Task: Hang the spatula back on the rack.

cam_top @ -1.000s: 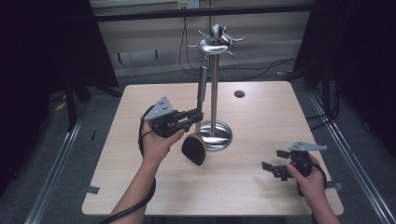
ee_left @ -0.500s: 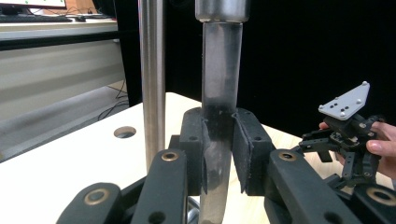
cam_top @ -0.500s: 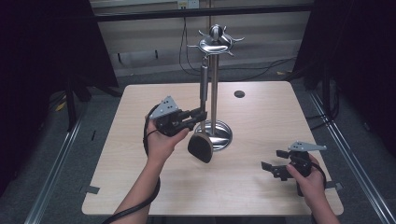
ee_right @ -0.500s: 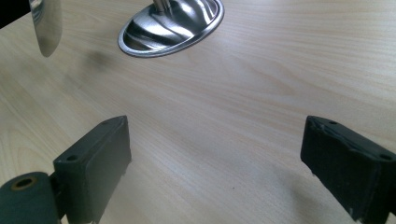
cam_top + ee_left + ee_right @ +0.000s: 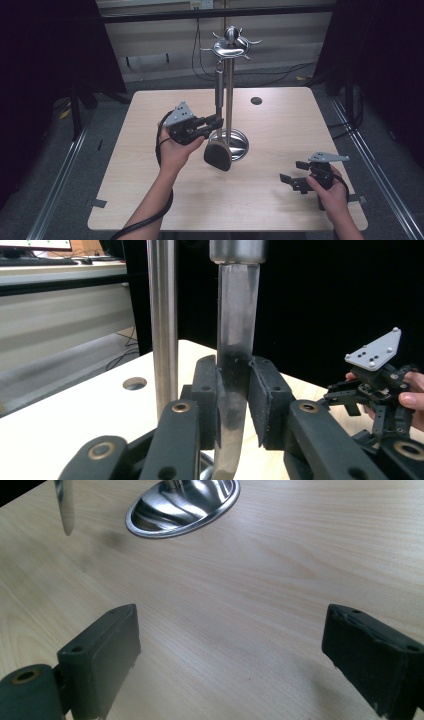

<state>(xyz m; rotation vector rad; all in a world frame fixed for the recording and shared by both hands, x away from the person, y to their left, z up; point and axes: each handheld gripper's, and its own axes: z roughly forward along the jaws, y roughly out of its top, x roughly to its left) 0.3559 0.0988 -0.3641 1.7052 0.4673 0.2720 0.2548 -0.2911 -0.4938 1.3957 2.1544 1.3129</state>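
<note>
Spatula [image 5: 218, 150] nearer the stand [image 5: 229, 90] now, handle clamped in left hand-held gripper [image 5: 234, 405].

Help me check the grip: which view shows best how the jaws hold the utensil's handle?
The left gripper view: both pads press the metal handle. The high view shows the whole utensil, its grip small; the right gripper view catches just an edge.

Overhead light is even on the table [image 5: 280, 200]; surroundings fall off to near black on both sides in the high view. Stand base [image 5: 182, 502] throws bright specular glare in the right gripper view, with soft shadows on the wood under the jaws. Left gripper view: near linkages slightly soft, steel handle [image 5: 235, 340] shows dull reflections, background black at right. No motion blur.
</note>
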